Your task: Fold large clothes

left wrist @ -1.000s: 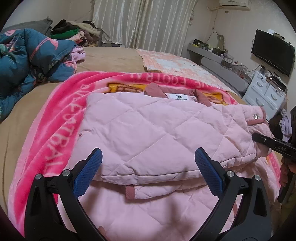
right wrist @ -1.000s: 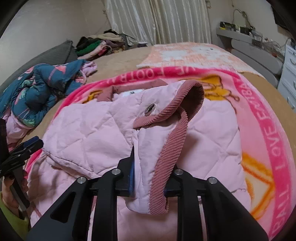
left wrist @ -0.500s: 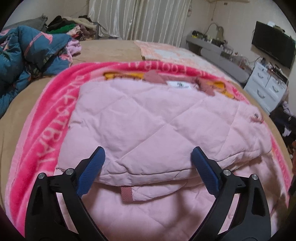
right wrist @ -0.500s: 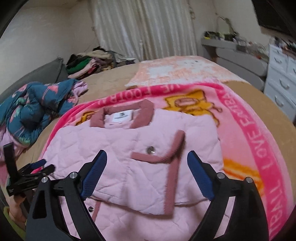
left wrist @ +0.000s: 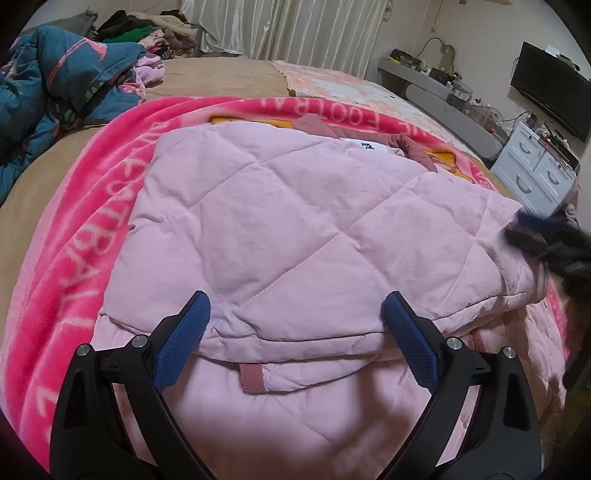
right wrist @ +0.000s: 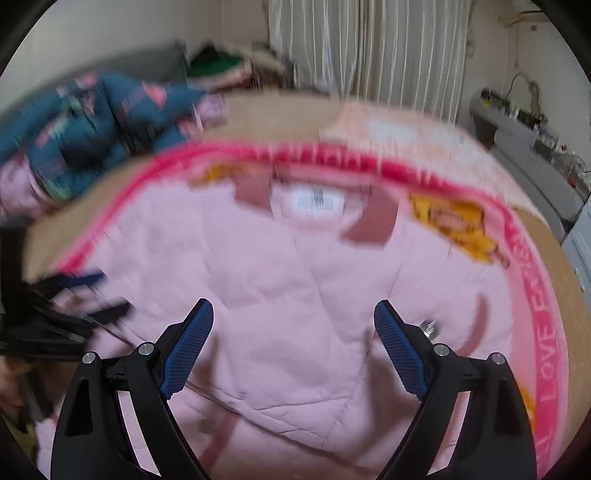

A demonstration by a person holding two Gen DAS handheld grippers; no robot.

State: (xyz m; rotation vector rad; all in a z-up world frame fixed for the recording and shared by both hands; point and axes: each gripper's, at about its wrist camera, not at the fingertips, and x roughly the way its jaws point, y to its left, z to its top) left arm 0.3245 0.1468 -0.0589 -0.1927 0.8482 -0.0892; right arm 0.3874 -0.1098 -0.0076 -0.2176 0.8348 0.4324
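Note:
A pink quilted jacket lies on a bright pink blanket on the bed, with both sleeves folded across its front and its dark-pink collar at the far end. My left gripper is open and empty, its blue pads either side of the near folded edge. My right gripper is open and empty above the jacket; its view is blurred by motion. The right gripper shows blurred at the right edge of the left wrist view.
A blue patterned quilt is heaped at the far left of the bed. A pile of clothes lies by the curtains. A white drawer unit and a television stand to the right. A pale patterned cloth lies beyond the blanket.
My right gripper let go of the sleeve cuff, opened and swung left over the jacket. The sleeve now lies folded across the front. My left gripper stayed open and shifted slightly.

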